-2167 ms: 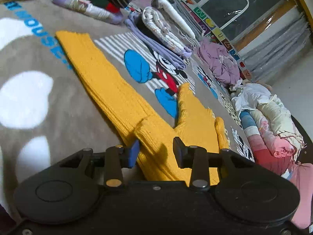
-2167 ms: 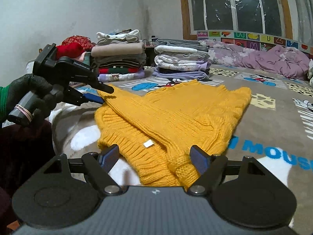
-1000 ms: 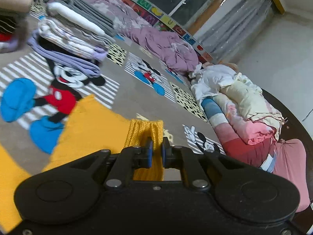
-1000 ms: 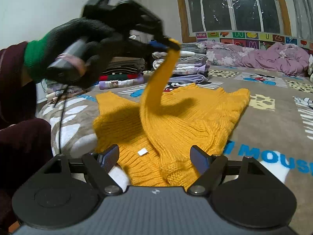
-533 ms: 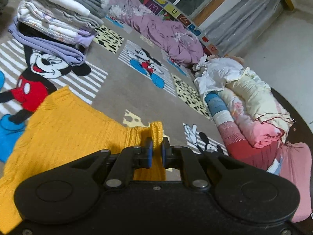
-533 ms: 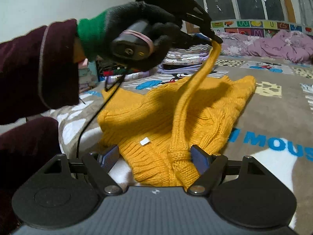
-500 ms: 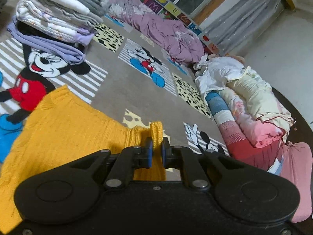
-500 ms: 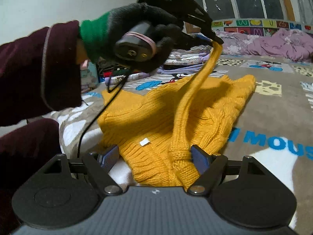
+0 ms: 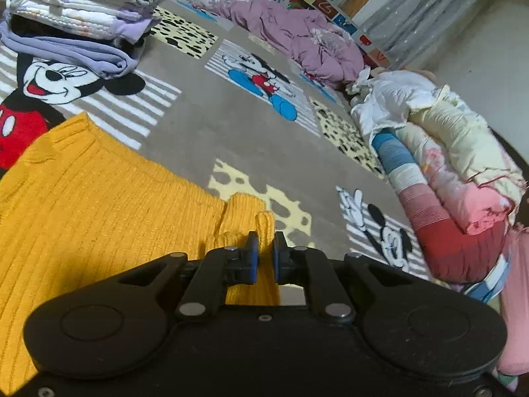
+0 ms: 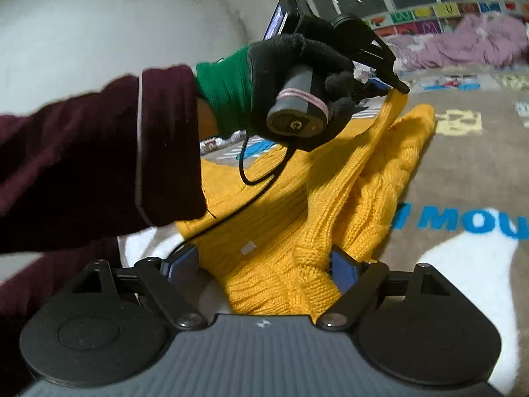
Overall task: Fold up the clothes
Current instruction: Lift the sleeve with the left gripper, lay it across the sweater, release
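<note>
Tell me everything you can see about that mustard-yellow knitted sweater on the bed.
The mustard-yellow knitted sweater is a chunky ribbed knit with cable patterning and a small white tag. It lies partly folded on the grey Mickey Mouse blanket. One sleeve is drawn across the body, its ribbed cuff pinched in the left gripper, which a black-gloved hand holds. The right gripper is open, its jaws either side of the near ribbed edge.

Sweater (image 9: 99, 205): chunky ribbed knit, matt. Blanket (image 9: 205, 139): fuzzy fleece (printed). Left tongs (image 9: 263, 259): matt black plastic w/ metal rivets.
</note>
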`<state>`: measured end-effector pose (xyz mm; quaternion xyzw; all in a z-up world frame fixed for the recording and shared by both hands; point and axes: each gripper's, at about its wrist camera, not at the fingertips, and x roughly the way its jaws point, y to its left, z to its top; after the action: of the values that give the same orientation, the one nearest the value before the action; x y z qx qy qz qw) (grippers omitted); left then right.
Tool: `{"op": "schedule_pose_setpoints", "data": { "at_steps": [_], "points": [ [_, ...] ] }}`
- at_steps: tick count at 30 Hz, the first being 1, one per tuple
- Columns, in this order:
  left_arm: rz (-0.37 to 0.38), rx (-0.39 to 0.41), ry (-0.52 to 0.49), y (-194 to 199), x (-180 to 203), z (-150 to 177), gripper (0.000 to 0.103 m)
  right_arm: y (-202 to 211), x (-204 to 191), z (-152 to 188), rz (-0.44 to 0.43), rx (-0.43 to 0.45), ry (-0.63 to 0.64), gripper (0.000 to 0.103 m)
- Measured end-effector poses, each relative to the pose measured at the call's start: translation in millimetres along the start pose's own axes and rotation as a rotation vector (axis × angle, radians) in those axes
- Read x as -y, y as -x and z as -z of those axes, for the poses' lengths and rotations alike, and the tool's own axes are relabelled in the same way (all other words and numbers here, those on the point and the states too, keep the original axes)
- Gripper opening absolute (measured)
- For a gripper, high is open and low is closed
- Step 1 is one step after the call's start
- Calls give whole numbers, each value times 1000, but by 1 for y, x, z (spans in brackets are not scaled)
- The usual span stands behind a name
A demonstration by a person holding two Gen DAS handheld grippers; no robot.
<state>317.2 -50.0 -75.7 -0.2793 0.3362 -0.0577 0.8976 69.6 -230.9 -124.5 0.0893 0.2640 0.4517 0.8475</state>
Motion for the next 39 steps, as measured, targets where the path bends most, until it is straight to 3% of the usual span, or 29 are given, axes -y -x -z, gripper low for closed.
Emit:
{"op": "schedule_pose_setpoints", "data": {
  "at_steps": [12, 14, 16, 18, 19, 25, 31, 34, 39],
  "points": [
    [-153, 26, -122, -28, 18, 16, 8, 8, 1, 0, -7, -7, -15, 83],
    [-166, 29, -155, -32, 21, 18, 16, 9, 0, -1, -4, -9, -11, 83],
    [-150, 14, -160, -31, 23, 15, 35, 11, -1, -2, 2, -9, -8, 83],
    [-111, 27, -179, -18, 27, 10, 47, 16, 0, -3, 12, -3, -5, 83],
    [-90, 36, -188, -11, 28, 8, 48, 18, 1, -4, 17, 0, -4, 83],
    [-47, 71, -292, 37, 23, -6, 48, 38, 0, -7, 101, 92, 28, 81],
    [-41, 24, -555, 52, 17, 15, 45, 14, -46, -15, 150, 162, 294, 80],
    [-36, 5, -683, 49, 21, 29, 31, -12, -59, -16, 188, 115, 399, 77],
    [-35, -27, -807, 25, 28, 41, 29, -40, -33, -20, 268, -10, 314, 75]
  ]
}}
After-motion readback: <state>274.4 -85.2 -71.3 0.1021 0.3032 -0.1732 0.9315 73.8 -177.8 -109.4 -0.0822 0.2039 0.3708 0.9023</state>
